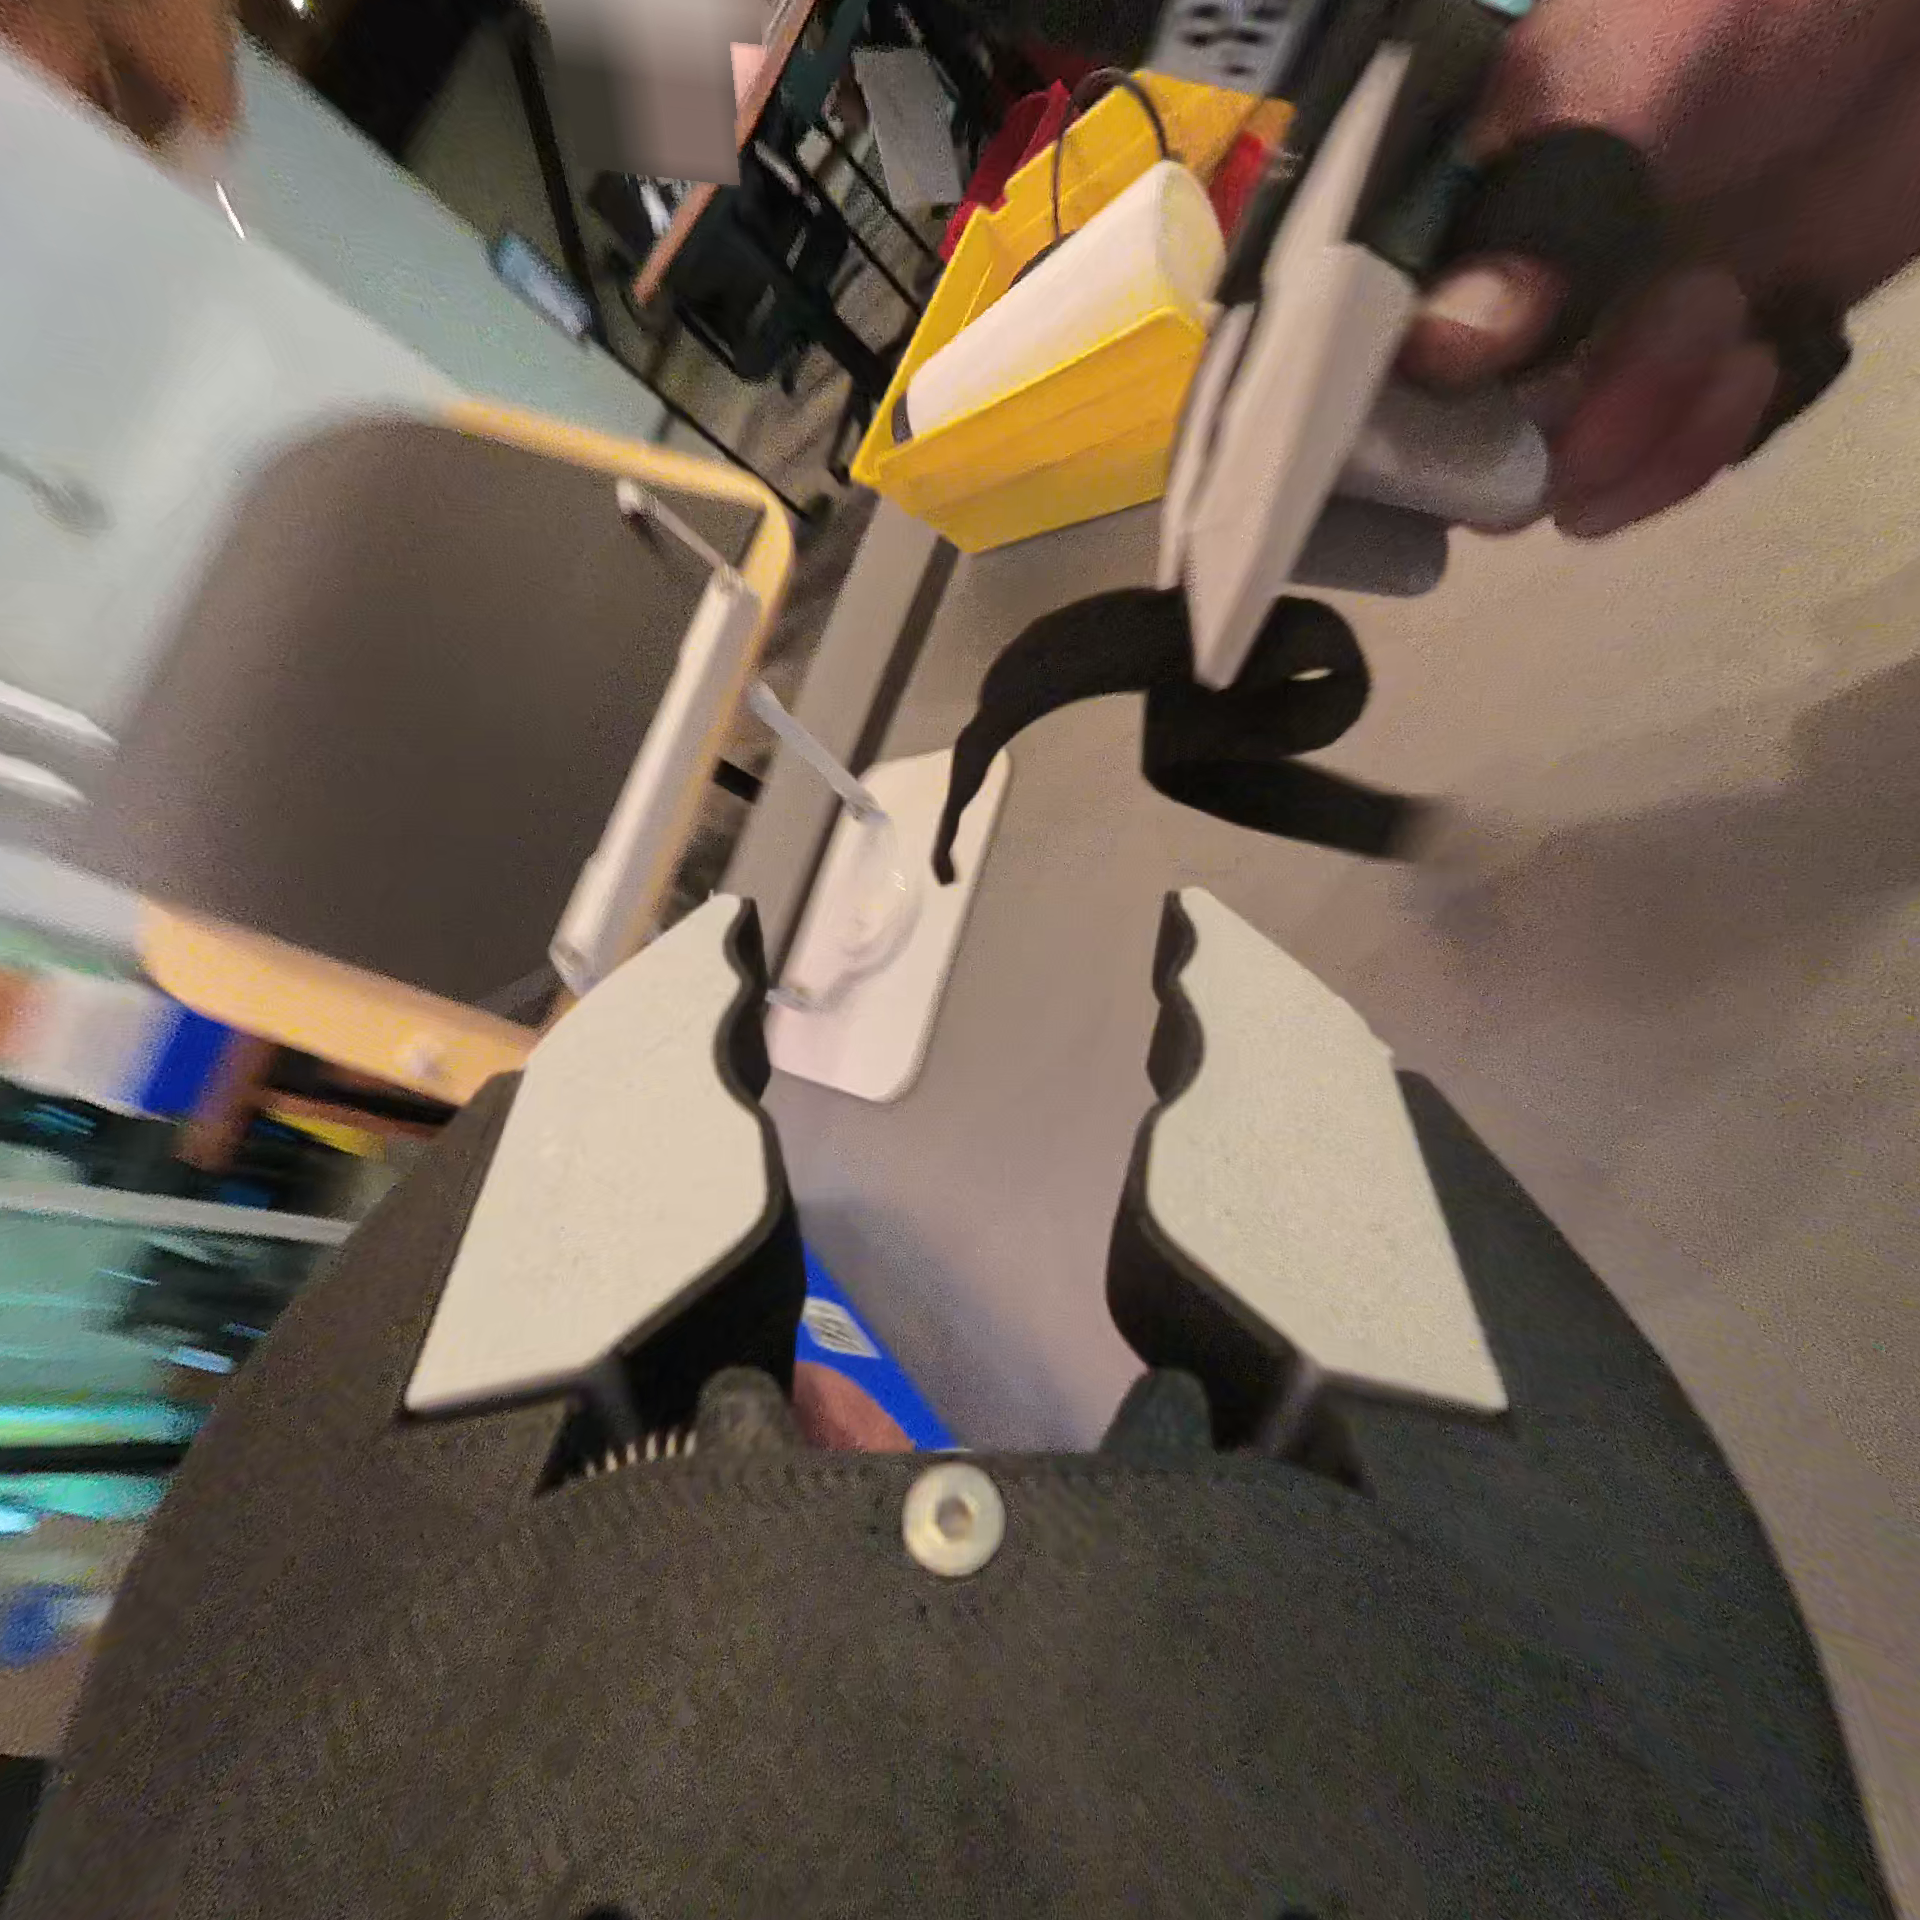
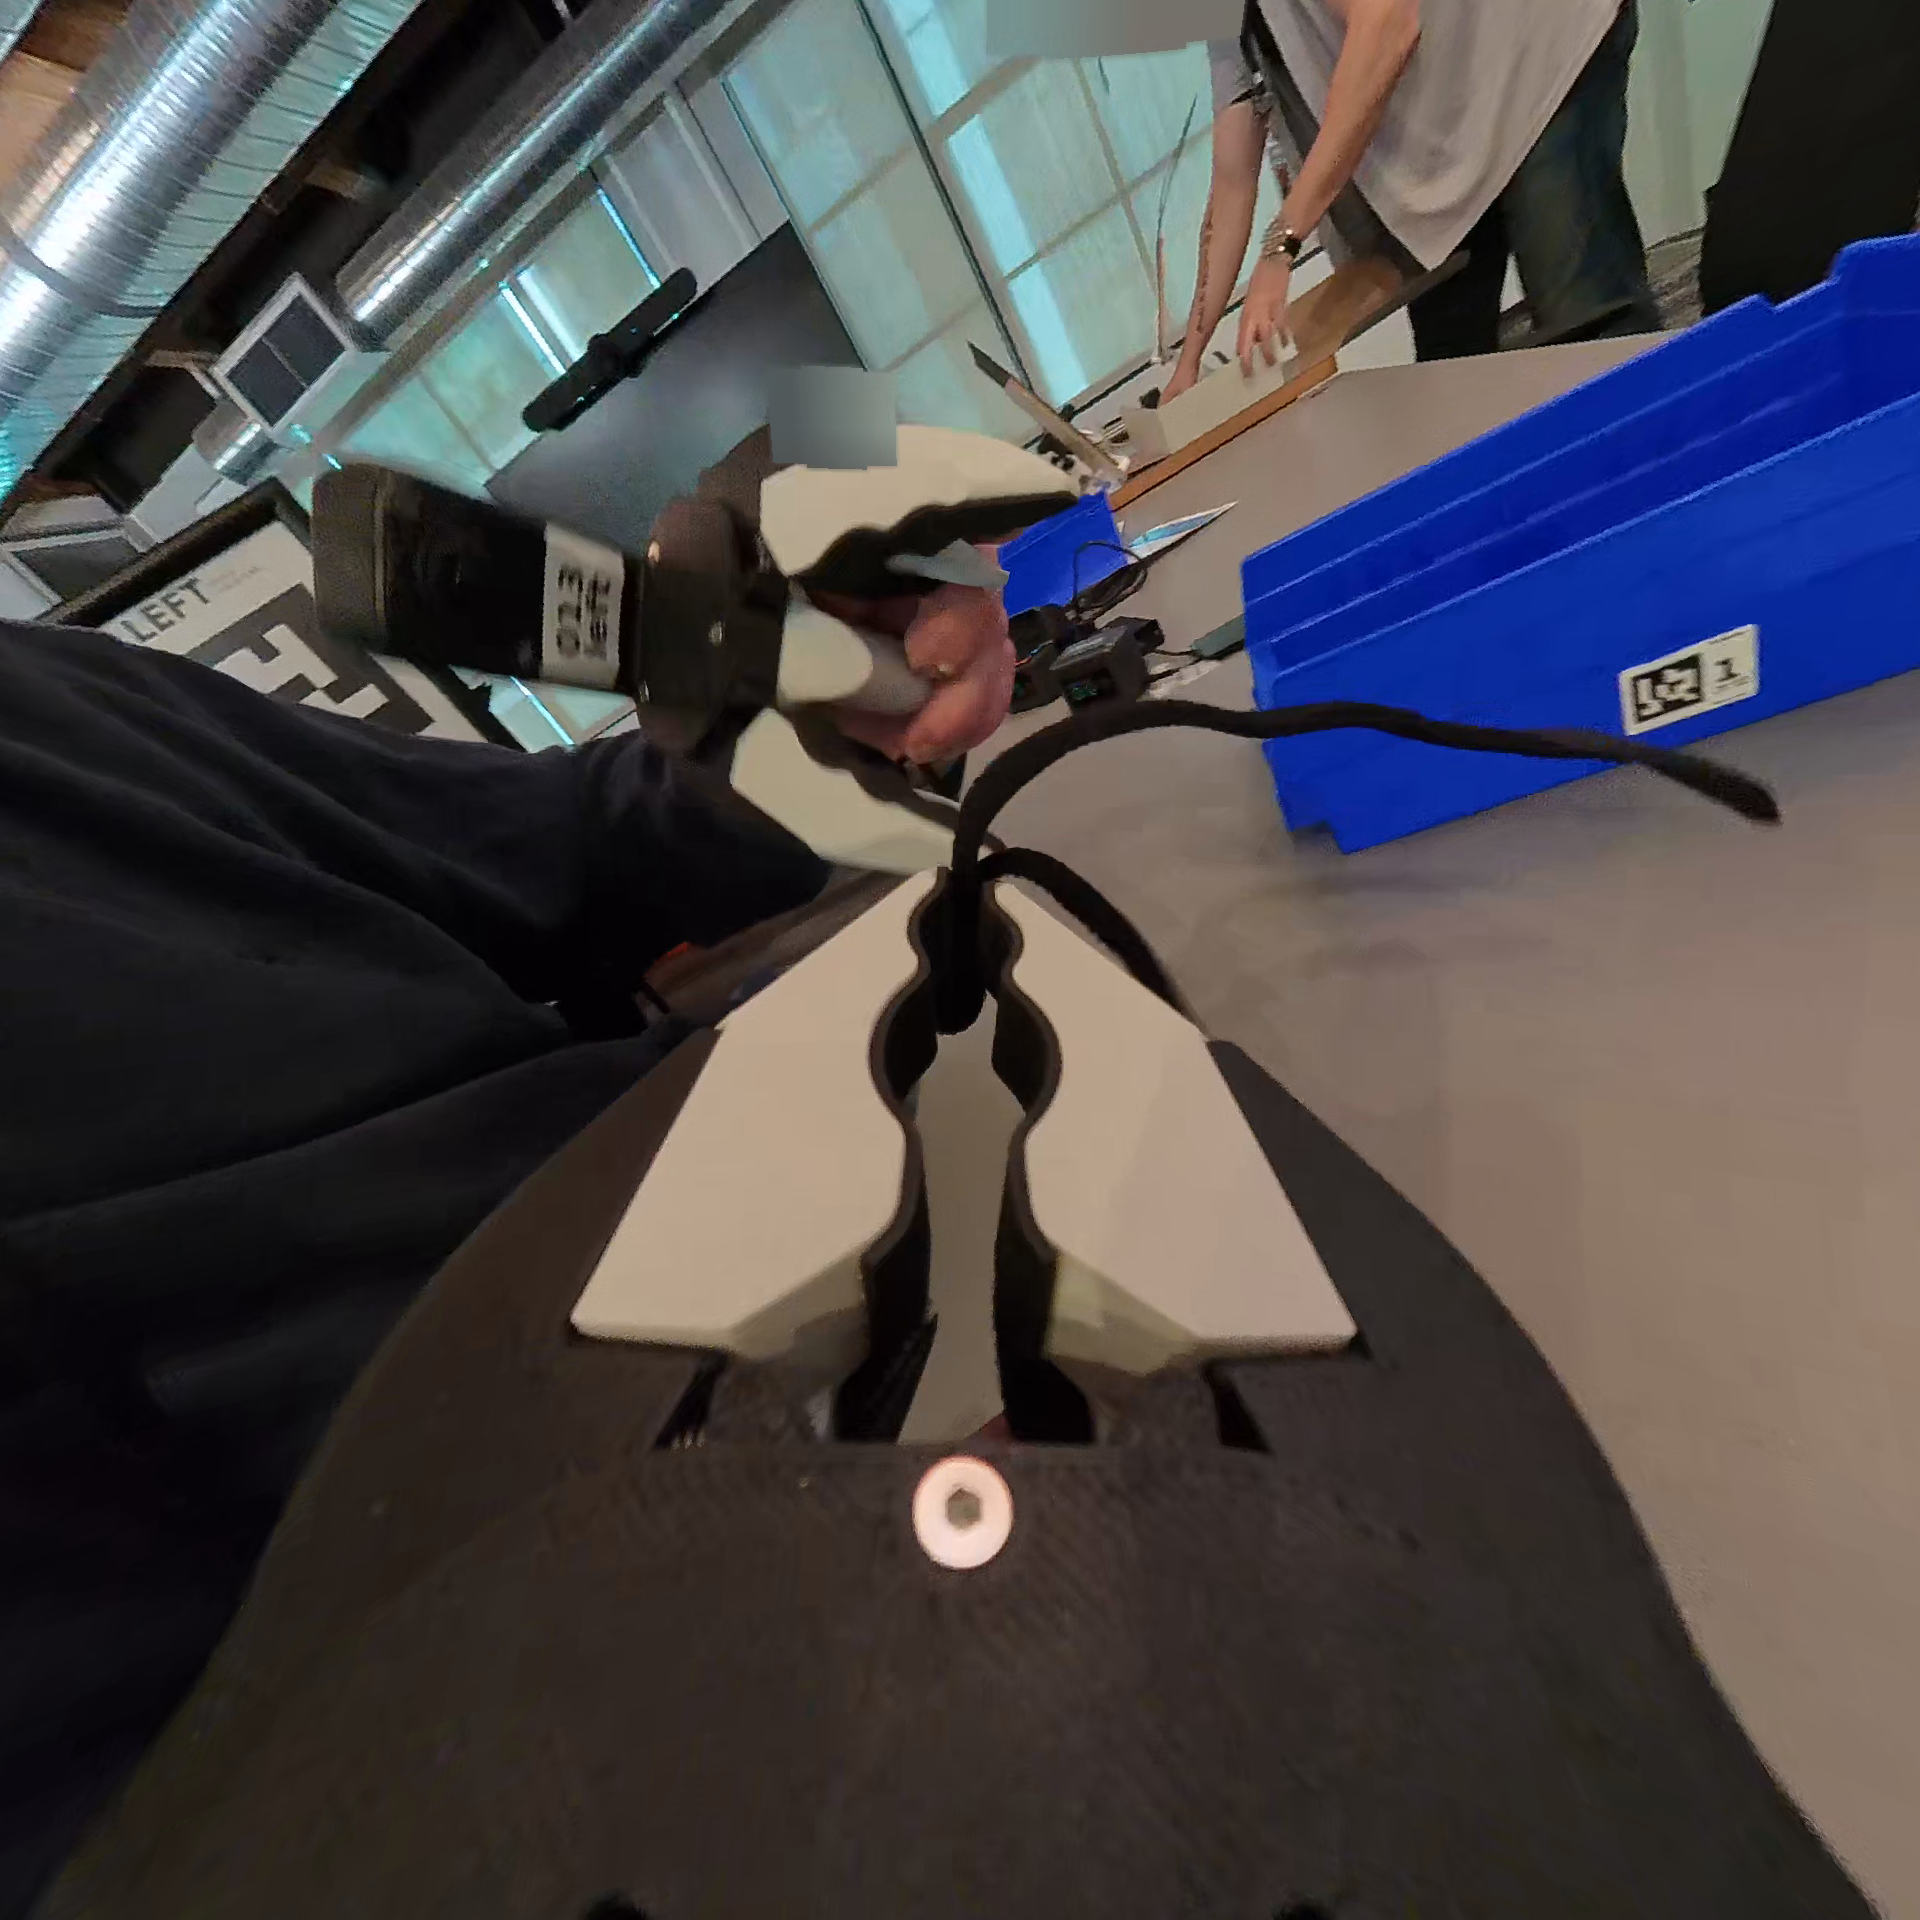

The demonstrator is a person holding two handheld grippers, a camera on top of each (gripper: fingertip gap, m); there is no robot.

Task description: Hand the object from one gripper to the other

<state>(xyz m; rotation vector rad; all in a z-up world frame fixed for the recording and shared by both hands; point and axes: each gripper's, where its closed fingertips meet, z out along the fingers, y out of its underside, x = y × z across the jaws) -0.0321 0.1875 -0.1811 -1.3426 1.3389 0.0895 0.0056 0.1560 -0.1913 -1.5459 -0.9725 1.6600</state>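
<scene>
Over the grey surface (image 1: 1558, 1039), my right tongs (image 2: 961, 935) pinch a limp, light black strap (image 1: 1247, 717) at frame centre; my left tongs (image 1: 961, 987), spread apart, should take its free tail.

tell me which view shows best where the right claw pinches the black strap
The right wrist view: the black strap sits clamped between the right claw's tips, close up. The left wrist view shows the strap whole, curling below that claw, but the pinch point is edge-on and hidden.

Matt black cloth strap (image 2: 1351, 722); glossy blue plastic bin (image 2: 1558, 582).
</scene>
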